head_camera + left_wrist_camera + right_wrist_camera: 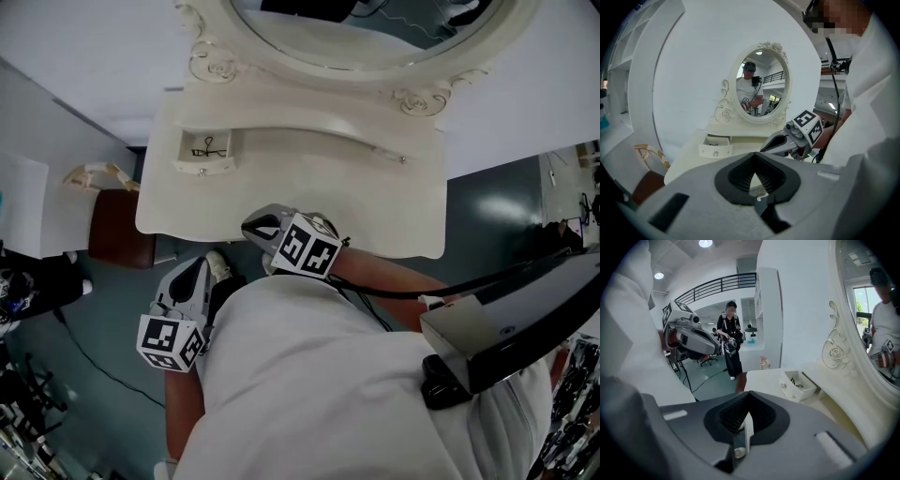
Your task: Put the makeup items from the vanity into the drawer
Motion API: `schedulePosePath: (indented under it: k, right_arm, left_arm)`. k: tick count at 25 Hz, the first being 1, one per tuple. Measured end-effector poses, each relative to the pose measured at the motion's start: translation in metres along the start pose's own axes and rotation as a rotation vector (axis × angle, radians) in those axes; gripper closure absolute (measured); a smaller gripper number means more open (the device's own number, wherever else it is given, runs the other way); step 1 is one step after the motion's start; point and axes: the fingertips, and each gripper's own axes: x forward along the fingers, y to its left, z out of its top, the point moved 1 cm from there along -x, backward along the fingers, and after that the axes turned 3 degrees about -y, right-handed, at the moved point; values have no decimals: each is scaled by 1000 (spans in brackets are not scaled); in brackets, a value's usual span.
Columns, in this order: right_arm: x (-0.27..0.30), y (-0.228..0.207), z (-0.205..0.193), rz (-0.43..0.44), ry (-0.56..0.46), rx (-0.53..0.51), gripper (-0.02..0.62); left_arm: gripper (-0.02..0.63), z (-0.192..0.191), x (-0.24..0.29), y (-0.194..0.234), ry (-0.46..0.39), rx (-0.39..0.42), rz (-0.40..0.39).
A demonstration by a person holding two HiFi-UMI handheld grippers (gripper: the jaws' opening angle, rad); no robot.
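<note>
The cream vanity stands before me with its oval mirror at the back. Its small left drawer is pulled out, and a thin black wire-like item lies inside. My right gripper hovers over the vanity's front edge, shut and holding nothing. Lower left, my left gripper hangs off the vanity above the floor, also shut with nothing in it. The left gripper view shows the drawer ahead. The right gripper view shows the drawer to the right, with the black item in it.
A dark red stool and a pale carved object sit left of the vanity. A black box with a cable hangs at my right side. In the right gripper view a person stands far off on the green floor.
</note>
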Motion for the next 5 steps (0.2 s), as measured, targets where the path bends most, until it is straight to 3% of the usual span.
schedulePosePath:
  k: [5]
  right_arm:
    - [12,-10,4,-11,9,6,595]
  left_arm:
    - [603,5,5,15,1,7,-14]
